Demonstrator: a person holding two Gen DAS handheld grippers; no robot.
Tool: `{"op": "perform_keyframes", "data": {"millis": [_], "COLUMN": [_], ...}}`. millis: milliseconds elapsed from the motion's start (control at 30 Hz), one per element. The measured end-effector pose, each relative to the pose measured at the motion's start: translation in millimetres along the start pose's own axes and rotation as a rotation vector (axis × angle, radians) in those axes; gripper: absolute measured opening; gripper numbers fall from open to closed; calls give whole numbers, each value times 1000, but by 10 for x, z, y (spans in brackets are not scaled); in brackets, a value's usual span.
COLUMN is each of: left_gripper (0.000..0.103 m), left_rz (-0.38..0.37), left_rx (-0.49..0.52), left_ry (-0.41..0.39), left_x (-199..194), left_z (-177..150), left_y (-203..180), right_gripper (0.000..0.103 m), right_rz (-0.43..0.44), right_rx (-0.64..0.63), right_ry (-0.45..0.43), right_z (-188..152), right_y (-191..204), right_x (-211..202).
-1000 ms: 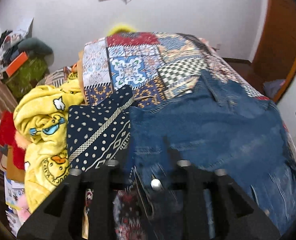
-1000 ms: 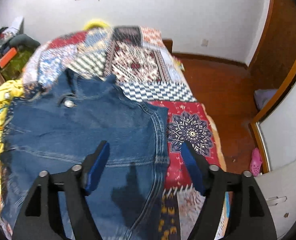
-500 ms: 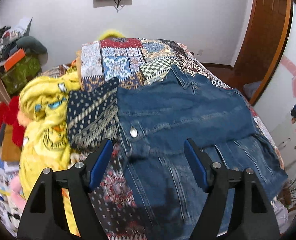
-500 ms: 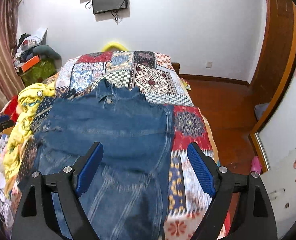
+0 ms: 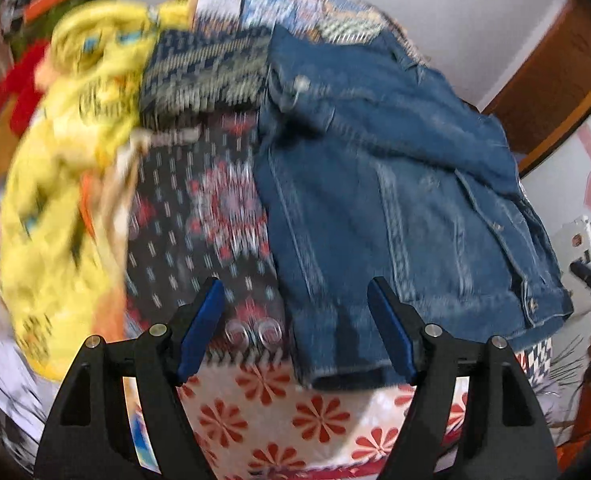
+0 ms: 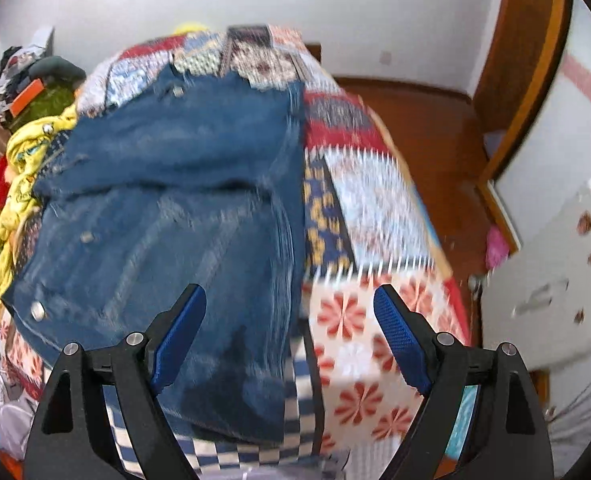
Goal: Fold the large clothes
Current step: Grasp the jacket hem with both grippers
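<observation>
A blue denim jacket (image 5: 379, 204) lies on the patchwork bedspread (image 5: 215, 216), its upper part folded down over the body. It also shows in the right wrist view (image 6: 175, 208). My left gripper (image 5: 295, 324) is open and empty, above the jacket's near left hem corner. My right gripper (image 6: 289, 336) is open and empty, above the jacket's near right edge, over the bedspread (image 6: 359, 208). Both views are blurred by motion.
A yellow cartoon blanket (image 5: 63, 152) is heaped at the bed's left side, next to a dark dotted cloth (image 5: 203, 72). A wooden door frame (image 6: 535, 64) and wood floor (image 6: 427, 128) lie right of the bed. Clutter is piled at the far left (image 6: 27, 88).
My left gripper has let go of the jacket and opened. Both grippers have pulled back toward the bed's near end, now over the jacket's hem.
</observation>
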State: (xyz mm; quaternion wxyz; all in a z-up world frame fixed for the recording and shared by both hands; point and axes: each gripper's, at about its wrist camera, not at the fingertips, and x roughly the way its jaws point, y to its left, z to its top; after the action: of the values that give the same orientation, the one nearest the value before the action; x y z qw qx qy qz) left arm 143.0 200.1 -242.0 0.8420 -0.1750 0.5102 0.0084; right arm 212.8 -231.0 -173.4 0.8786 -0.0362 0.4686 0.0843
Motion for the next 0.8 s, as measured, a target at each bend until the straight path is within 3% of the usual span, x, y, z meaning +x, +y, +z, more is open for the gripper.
{"op": "perform_keyframes", "data": {"millis": [233,400,467,600,633,667,733,800], "left_gripper": [73,72,61,49,39,30,21,13], "left_rz": [-111,-161,-192,-167,-147,-134,-113,-85], "left_rx": [-107,-170,-168,-133,-122,-112,-69,-19], "left_ry": [91,89,89,61,48,38,6,-36], "left_x": [320,426,419,372,350,330,248,136], "left_z": [-276,-356,-346,-344,-343,-331,-290,-236], "left_y": [15,21,12,-58,-77,-94,-158,-240], "right_gripper": [83,82,70,51,46,38,26,21], "right_rz": [75,133,185,296,309,302,266,277], "right_rx": [42,59,81,132,135,136,124,108], "right_ry": [106,121,134,161,159,156,158,166], "right_z": [-292,-327,-338,-376,-378,-379,-366,-318], "right_y": [-27,-42,-70,-87,-81,-70,-36,1], "right_x": [170,172,211,288,286,278,272,273]}}
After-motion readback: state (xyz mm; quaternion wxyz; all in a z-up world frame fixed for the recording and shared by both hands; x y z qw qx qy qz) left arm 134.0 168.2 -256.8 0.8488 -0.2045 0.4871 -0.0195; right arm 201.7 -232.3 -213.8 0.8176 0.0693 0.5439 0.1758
